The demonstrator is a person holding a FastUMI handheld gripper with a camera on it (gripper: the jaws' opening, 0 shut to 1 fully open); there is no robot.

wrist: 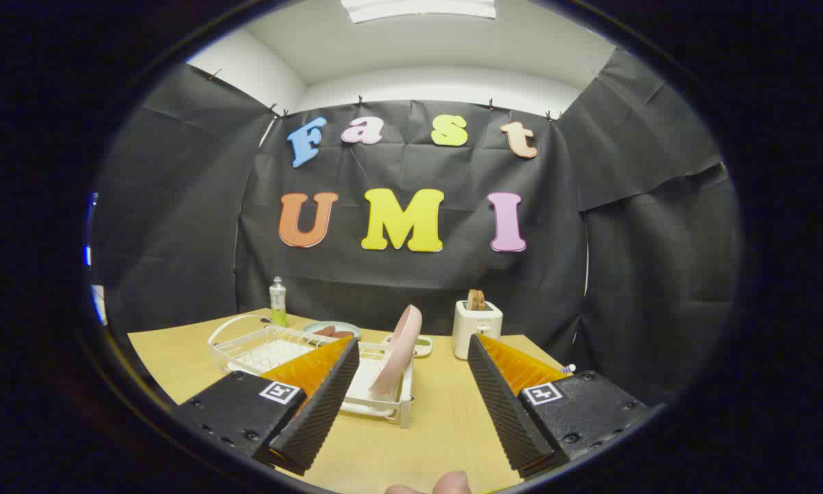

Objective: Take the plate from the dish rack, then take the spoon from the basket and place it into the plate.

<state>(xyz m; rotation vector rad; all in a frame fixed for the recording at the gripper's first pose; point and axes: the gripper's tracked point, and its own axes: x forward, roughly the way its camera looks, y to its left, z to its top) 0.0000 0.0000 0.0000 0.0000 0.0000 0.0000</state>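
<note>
A pink plate (399, 350) stands on edge in a white dish rack (377, 405), just ahead of my fingers and nearer the left one. A white wire basket (246, 346) sits to the left of the rack, partly hidden behind the left finger; I cannot make out a spoon in it. My gripper (411, 353) is open, its two fingers spread wide above the wooden table (438, 425) with nothing between them. The rack's left part is hidden by the left finger.
A white toaster (476, 328) with toast stands at the back right. A small green bottle (277, 302) and a shallow dish (332, 330) with brown pieces sit at the back. A person's fingertip (445, 484) shows below the fingers.
</note>
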